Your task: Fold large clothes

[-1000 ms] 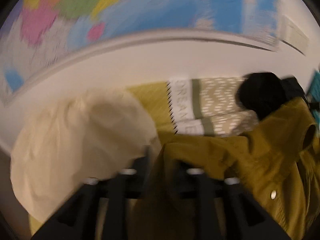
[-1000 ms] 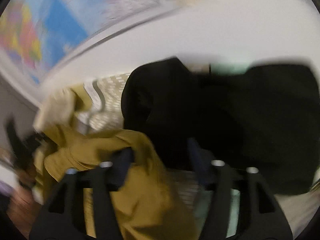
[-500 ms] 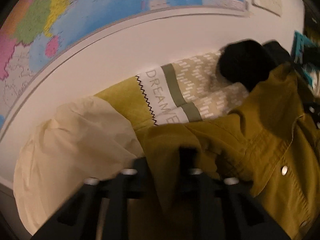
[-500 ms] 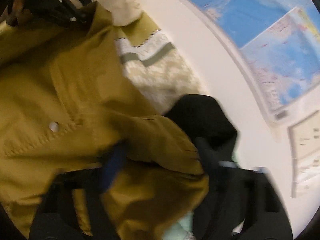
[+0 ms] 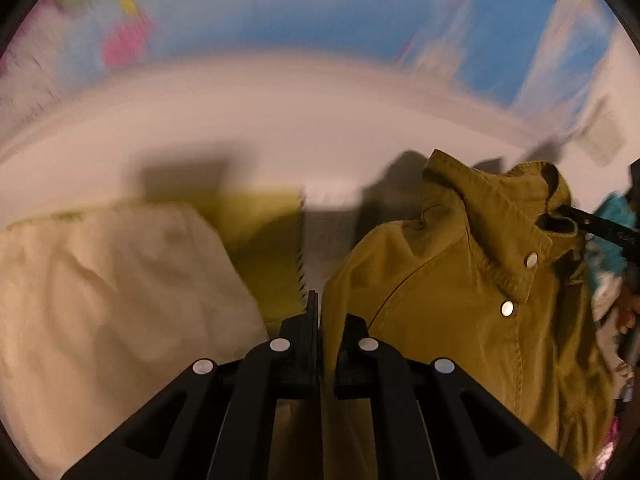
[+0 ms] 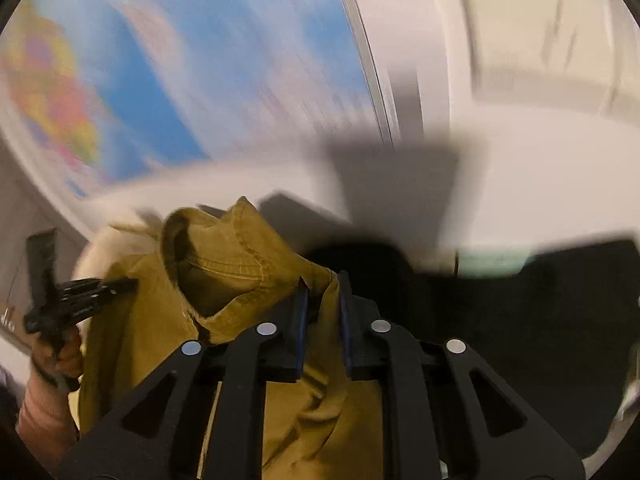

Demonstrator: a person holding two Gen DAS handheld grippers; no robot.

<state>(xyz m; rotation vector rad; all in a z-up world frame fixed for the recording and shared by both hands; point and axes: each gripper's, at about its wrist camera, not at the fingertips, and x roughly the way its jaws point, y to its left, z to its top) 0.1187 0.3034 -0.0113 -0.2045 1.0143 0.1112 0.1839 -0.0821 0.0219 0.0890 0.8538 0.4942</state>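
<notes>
An olive-mustard jacket [image 5: 460,292] with metal snap buttons hangs lifted in the air between both grippers. My left gripper [image 5: 326,320] is shut on the jacket's edge at one shoulder. My right gripper [image 6: 322,304] is shut on the jacket [image 6: 240,264] near the collar at the other side. The left gripper also shows at the left of the right wrist view [image 6: 76,300], held in a hand. The right gripper's tip shows at the right of the left wrist view [image 5: 600,226].
A cream garment [image 5: 112,288] lies at the left on the bed, beside a yellow-green pillow [image 5: 264,248]. A black garment [image 6: 520,320] lies at the right. A coloured wall map [image 5: 300,12] hangs on the white wall behind.
Both grippers have lifted the jacket up off the bed and spread it, so it now hangs with the collar on top. Both views swung upward toward the wall.
</notes>
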